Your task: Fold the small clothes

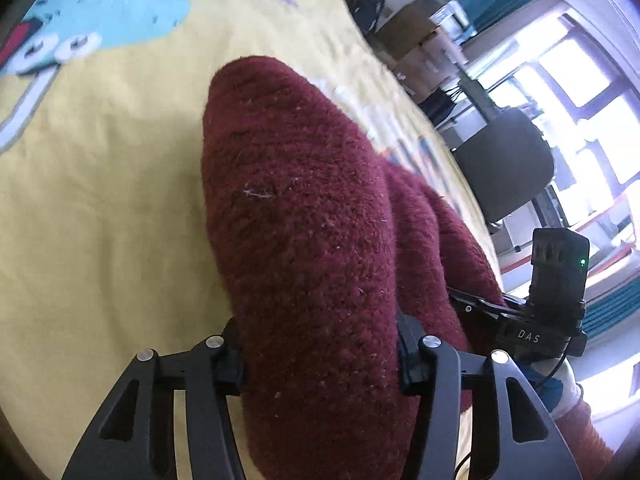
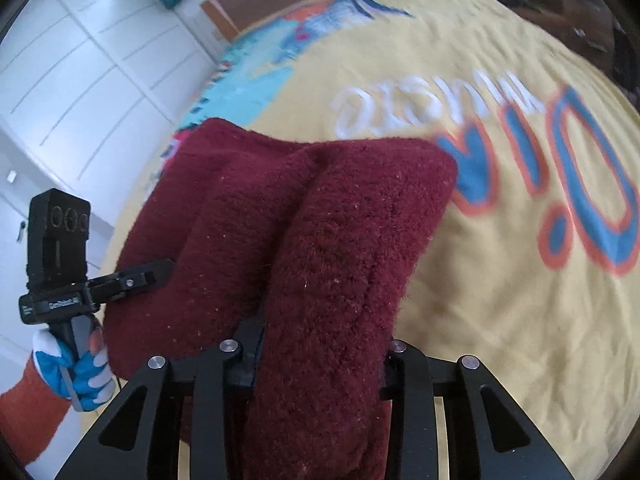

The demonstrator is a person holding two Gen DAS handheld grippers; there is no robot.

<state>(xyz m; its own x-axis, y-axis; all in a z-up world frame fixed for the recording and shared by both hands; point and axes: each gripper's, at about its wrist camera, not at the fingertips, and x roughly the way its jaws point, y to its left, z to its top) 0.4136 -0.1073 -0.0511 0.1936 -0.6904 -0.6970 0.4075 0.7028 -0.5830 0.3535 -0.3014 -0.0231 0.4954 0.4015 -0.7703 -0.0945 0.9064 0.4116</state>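
Note:
A dark red knitted garment (image 1: 304, 200) lies bunched on a yellow printed bedspread (image 1: 100, 200). My left gripper (image 1: 320, 354) is shut on a thick fold of it, with a black pad pressed into the wool on each side. In the right wrist view the same garment (image 2: 320, 220) shows two thick rolls. My right gripper (image 2: 320, 356) is shut on the nearer roll. The left gripper's fingers (image 2: 148, 274) reach into the garment's left side, held by a hand in a blue and white glove (image 2: 80, 368). The fingertips of both grippers are buried in the wool.
The bedspread (image 2: 500, 320) carries large blue and orange letters and cartoon prints. A dark office chair (image 1: 504, 164), cardboard boxes (image 1: 412, 28) and bright windows (image 1: 580, 72) stand beyond the bed's right edge. White wardrobe doors (image 2: 80, 80) stand to the left.

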